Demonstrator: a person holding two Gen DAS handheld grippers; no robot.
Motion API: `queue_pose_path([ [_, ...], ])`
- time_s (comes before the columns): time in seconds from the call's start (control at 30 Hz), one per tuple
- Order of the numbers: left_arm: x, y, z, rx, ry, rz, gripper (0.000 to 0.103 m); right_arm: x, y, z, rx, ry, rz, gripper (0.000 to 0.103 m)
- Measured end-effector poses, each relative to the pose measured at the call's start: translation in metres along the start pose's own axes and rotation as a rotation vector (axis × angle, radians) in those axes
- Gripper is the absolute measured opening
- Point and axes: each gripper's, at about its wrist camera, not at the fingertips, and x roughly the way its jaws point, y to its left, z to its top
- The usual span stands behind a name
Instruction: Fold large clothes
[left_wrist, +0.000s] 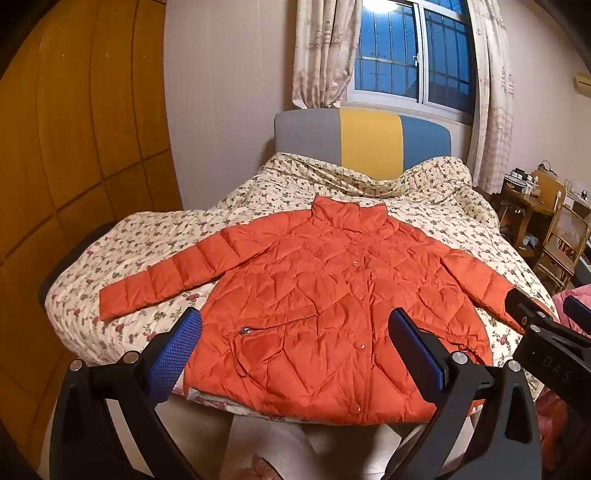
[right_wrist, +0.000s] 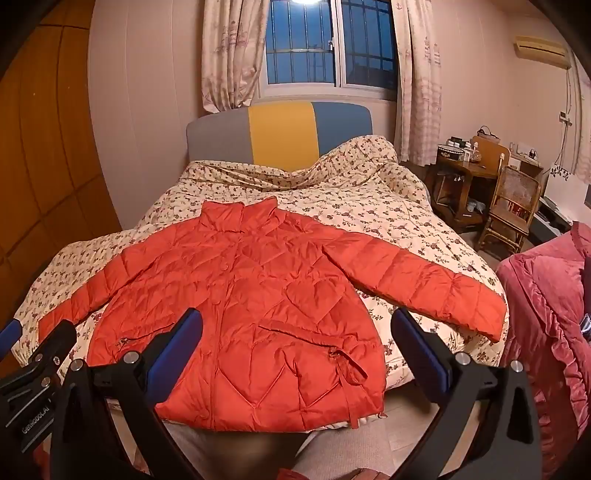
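An orange quilted puffer jacket (left_wrist: 325, 280) (right_wrist: 251, 306) lies flat and face up on the floral bedspread (left_wrist: 147, 236) (right_wrist: 388, 218), buttoned, collar toward the headboard and both sleeves spread outward. Its hem hangs at the bed's near edge. My left gripper (left_wrist: 295, 328) hovers above the hem, wide open, blue pads empty. My right gripper (right_wrist: 295, 328) hovers over the jacket's right half, also wide open and empty. Each gripper shows at the side edge of the other's view: the right one (left_wrist: 546, 325) and the left one (right_wrist: 37, 350).
A grey, yellow and blue headboard (left_wrist: 362, 140) (right_wrist: 280, 133) stands under a curtained window. A wooden wardrobe (left_wrist: 74, 147) runs along the left. To the right are a desk and cane chairs (right_wrist: 509, 206) and a pink quilted cloth (right_wrist: 546, 314).
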Motion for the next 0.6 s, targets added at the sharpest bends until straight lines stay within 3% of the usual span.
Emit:
queue_pose_path([
  [0.6,0.0011,-0.0039,-0.0008,-0.004,0.023,-0.01,0.1,0.0008,0.0005,-0.0013,0.002,0.008,0.003,0.101],
])
